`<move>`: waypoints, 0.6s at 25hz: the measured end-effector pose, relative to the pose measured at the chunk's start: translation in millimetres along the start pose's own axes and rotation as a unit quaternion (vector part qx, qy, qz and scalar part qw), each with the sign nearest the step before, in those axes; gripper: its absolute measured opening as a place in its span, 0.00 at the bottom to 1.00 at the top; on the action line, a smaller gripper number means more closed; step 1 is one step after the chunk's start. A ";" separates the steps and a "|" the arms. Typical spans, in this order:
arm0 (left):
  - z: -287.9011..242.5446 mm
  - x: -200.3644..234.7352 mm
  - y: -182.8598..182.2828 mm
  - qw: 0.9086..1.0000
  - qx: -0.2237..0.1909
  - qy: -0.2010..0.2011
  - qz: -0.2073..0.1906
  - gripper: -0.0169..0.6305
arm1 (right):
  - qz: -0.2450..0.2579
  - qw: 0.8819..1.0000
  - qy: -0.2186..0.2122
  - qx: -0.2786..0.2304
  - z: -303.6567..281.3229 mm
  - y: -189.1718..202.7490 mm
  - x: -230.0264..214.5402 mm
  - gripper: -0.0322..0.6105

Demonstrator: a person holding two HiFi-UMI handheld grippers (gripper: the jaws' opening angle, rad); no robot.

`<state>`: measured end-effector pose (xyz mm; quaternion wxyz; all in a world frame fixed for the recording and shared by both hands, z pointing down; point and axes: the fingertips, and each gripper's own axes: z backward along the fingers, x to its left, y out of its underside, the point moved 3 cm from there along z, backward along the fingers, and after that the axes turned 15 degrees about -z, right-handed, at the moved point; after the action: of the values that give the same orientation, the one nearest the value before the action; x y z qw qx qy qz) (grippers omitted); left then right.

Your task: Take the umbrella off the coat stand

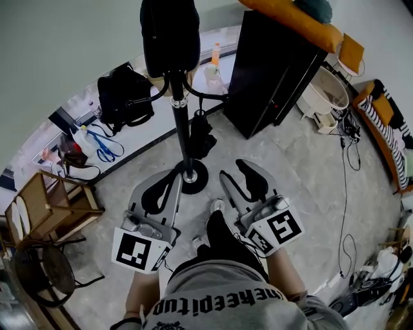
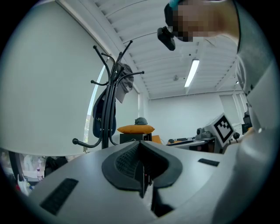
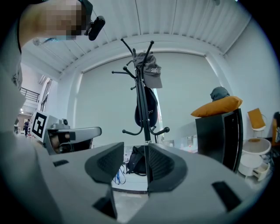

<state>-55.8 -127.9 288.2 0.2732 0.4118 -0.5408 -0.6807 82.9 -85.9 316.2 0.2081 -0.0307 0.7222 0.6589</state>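
The black coat stand (image 1: 181,122) rises from its round base on the floor in front of me. A dark folded umbrella (image 3: 146,109) hangs along its pole below a grey cap (image 3: 152,73); in the left gripper view the umbrella (image 2: 105,114) shows at the left. From above, a dark bundle hides the stand's top. My left gripper (image 1: 171,183) is held level near the base, shut and empty, its pads (image 2: 131,158) pressed together. My right gripper (image 1: 233,171) is to the right of the base, open, with nothing between its fingers (image 3: 161,162). Both are well short of the umbrella.
A black cabinet (image 1: 274,64) with an orange cushion (image 1: 290,16) stands right of the stand. A black backpack (image 1: 122,93) lies at the back left and a black bag (image 1: 200,135) behind the pole. A wooden chair (image 1: 48,206) is at the left; cables (image 1: 345,193) trail at the right.
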 end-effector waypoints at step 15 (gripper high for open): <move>-2.1 22.2 18.5 0.999 0.031 -0.045 0.002 0.05 | 0.006 0.999 -0.014 0.036 -66.0 0.7 -43.8 0.34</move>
<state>-66.8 -152.1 299.9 0.2371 0.3881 -0.5737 -0.6811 105.4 -159.5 334.8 0.2150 -0.0097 0.7425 0.6344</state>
